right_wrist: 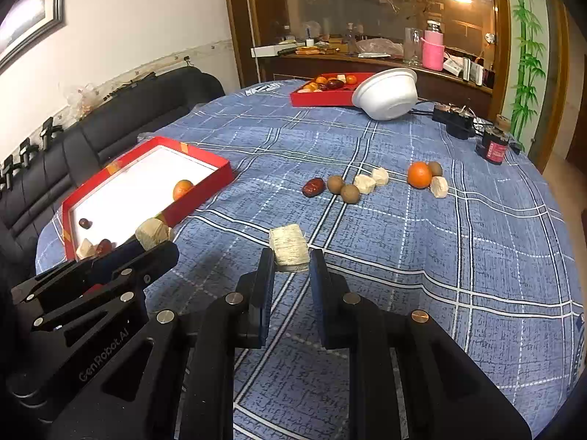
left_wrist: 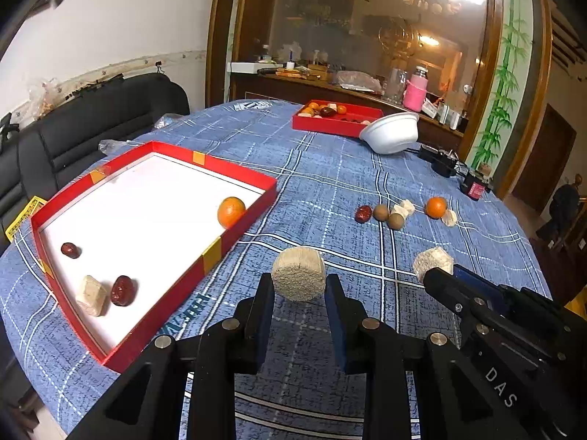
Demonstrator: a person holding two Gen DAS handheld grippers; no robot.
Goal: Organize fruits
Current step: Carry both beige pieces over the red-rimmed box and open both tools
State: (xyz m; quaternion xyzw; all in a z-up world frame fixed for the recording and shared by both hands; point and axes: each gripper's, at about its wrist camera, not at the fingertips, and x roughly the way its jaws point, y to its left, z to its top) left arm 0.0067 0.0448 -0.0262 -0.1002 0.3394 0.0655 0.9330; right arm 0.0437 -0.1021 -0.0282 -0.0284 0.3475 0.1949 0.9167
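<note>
Two grippers each grip a pale cake. The left gripper (left_wrist: 299, 289) holds a round cake (left_wrist: 299, 273) between its pads, lifted off the cloth (left_wrist: 330, 183), with the red tray (left_wrist: 205, 256) just to its left. The right gripper (right_wrist: 291, 260) is closed on a squarer cake (right_wrist: 288, 245); whether that one is lifted or still touching the cloth I cannot tell.

In the tray already lie an orange (left_wrist: 230, 212) at the far corner, two red dates (left_wrist: 123, 290) and one cake (left_wrist: 91, 295) toward the near end. Ahead of both grippers, well apart from the tray, a loose row waits on the cloth: a date (right_wrist: 313, 187), brown round fruits (right_wrist: 335, 184), more cakes (right_wrist: 365, 183) and a second orange (right_wrist: 419, 174).

The step in hand looks like carrying the round cake leftward over the tray wall. To do it well:
- Raise the cake clear of the wall before crossing.
- Aim beside the cake already inside, so like sits with like.
- Lower close to the white floor before opening; a round piece may roll if dropped.
- Keep the squeeze gentle, since the grainy cake looks crumbly.
- Hold the right gripper back until the left is out of the way, as the two stand close together.
</note>
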